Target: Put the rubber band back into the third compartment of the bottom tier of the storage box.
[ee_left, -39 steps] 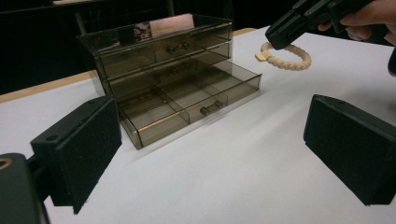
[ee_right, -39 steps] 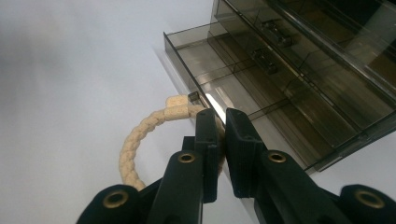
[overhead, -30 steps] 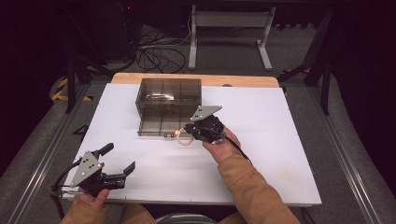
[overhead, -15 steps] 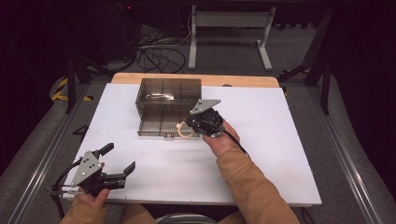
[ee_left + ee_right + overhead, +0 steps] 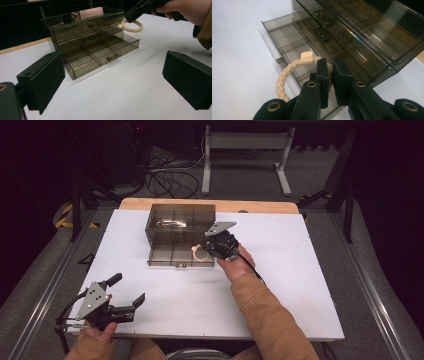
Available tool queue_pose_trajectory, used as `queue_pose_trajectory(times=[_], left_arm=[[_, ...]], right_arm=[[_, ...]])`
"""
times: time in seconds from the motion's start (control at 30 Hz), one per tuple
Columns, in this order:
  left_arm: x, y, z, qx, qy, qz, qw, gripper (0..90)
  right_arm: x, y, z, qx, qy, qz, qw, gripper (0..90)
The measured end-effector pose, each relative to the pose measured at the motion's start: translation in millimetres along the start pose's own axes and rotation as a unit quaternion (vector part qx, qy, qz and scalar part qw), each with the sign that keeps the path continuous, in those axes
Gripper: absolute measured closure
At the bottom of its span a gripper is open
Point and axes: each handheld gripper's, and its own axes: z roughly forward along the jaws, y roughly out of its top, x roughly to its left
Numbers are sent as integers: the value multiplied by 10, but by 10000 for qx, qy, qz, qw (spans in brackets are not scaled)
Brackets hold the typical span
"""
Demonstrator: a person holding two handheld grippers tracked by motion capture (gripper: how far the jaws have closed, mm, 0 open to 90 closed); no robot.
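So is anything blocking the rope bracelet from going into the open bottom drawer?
Nothing visible does. The right gripper holds the braided bracelet just above the pulled-out bottom drawer, whose compartments look bare beneath it.

No text, label, brand or number can be read anywhere. The smoky brown transparent plastic drawer box [image 5: 180, 235] carries no lettering that can be made out, and neither does the white tabletop [image 5: 300, 265] or the black grippers' bodies.
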Motion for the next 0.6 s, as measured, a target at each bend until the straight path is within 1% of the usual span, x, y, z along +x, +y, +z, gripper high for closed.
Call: queue_pose_trajectory(times=[0.37, 0.6], left_arm=[[16, -1, -3, 4, -9, 7, 10000, 50], [17, -1, -3, 11, -8, 12, 10000, 50]], right_arm=[[-94, -68, 161, 61, -234, 35, 9997, 838], [-114, -105, 254, 127, -314, 52, 9994, 838]])
